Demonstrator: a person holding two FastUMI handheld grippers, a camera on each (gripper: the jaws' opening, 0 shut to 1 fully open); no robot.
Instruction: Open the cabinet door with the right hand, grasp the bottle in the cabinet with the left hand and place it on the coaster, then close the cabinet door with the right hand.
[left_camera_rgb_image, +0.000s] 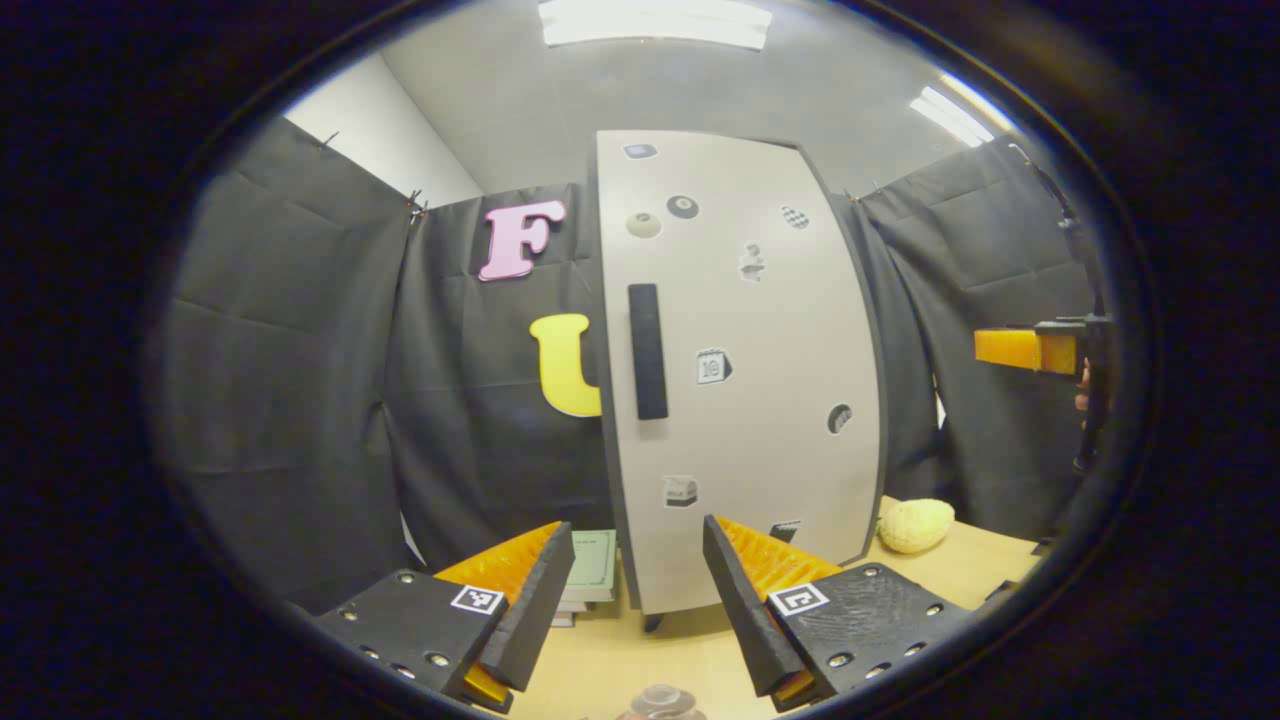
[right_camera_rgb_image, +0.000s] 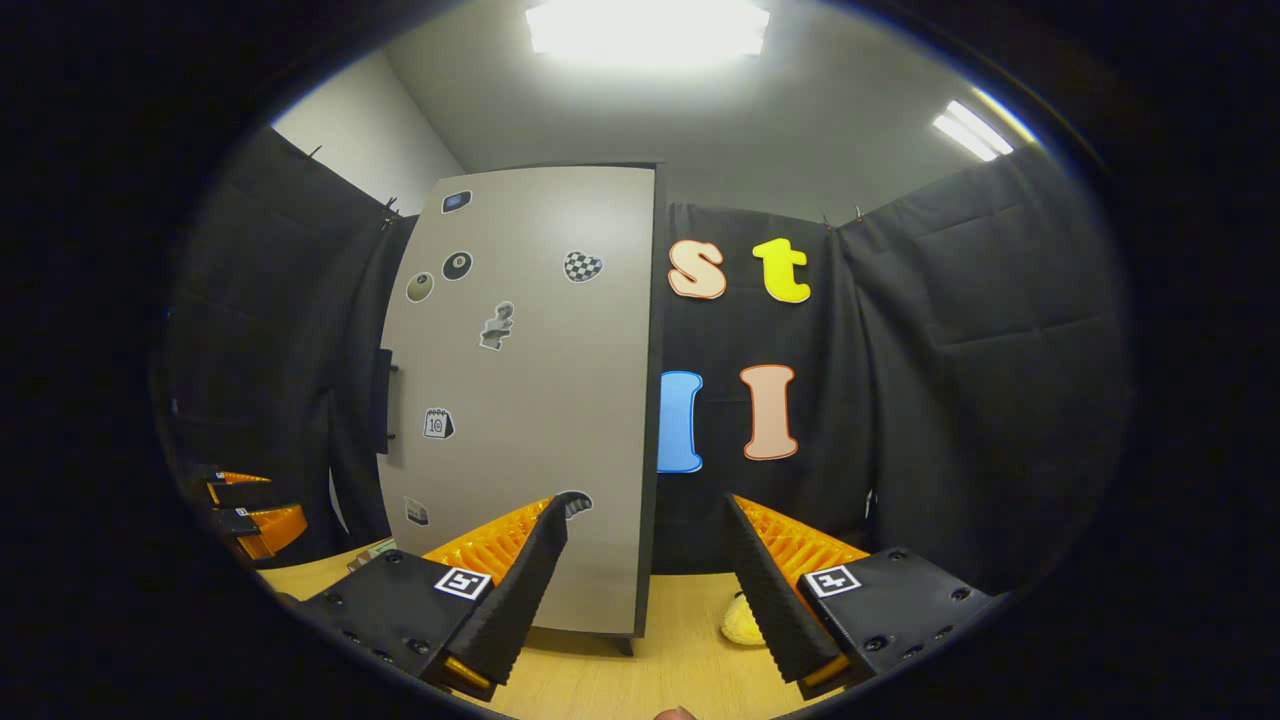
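With both your left gripper (left_camera_rgb_image: 637, 585) and right gripper (right_camera_rgb_image: 645, 570) spread wide and empty, the cabinet door (left_camera_rgb_image: 740, 370) stood closed before you, likely light and stiff, best taken by its upright handle (left_camera_rgb_image: 647, 350).

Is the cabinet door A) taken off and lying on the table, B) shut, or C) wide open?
B: the cabinet door stands upright and flat across the cabinet front, its dark handle untouched, with both grippers open and away from it.
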